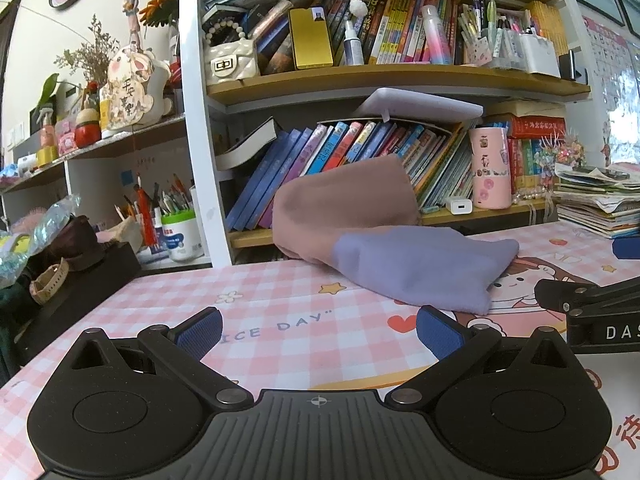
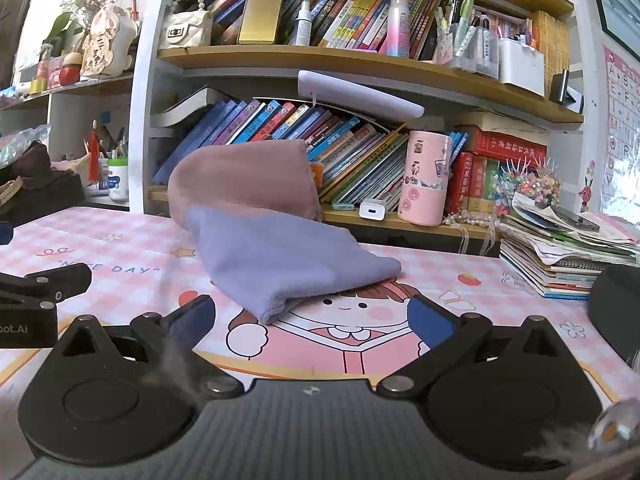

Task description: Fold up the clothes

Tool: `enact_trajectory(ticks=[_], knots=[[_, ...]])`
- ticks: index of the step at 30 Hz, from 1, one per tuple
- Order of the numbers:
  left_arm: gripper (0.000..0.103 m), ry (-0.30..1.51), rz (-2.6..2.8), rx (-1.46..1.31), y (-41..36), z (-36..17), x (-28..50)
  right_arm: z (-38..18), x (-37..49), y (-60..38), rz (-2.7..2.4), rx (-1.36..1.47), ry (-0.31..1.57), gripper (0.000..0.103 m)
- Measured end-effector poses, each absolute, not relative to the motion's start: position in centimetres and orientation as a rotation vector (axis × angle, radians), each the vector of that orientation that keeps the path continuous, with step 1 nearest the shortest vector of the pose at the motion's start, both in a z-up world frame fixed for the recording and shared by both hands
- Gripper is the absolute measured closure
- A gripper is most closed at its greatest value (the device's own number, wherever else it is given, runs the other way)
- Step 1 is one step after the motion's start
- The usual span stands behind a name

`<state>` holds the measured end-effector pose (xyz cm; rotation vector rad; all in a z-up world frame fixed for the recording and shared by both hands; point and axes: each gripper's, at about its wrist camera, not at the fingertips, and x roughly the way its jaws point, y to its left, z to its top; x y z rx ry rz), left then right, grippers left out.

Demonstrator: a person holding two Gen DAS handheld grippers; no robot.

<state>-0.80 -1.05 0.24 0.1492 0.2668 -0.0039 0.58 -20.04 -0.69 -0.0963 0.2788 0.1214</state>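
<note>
Garment (image 1: 400, 248) beyond spread hand-held gripper (image 1: 319, 332)

2 hand-held grippers (image 1: 319, 334) (image 2: 310, 320), 1 two-tone garment (image 1: 384, 248), 1 pink tumbler (image 1: 490, 168), 1 white charger (image 1: 459, 205)

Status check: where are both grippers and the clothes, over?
Left gripper open, empty. Right gripper open, empty. Purple cloth and brown cloth heaped on the desk mat, brown one leaning on the bookshelf. Nothing blocking.

Ahead of my grippers lies one two-tone garment (image 1: 404, 252), bunched and loosely folded on the desk. Its lavender part (image 2: 280, 260) lies nearest me, flat, with a rumpled corner pointing toward my right gripper. Its dusty-pink part (image 2: 244, 180) humps upward beyond it, farther from me.
</note>
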Motion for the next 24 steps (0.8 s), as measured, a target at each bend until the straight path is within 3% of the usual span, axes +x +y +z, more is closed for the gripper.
enact_trajectory(ticks=[24], knots=[[0.000, 0.225, -0.012, 0.175, -1.39, 0.38, -1.50, -0.50, 0.39, -20.23, 0.120, -0.086, 0.263, 0.000]])
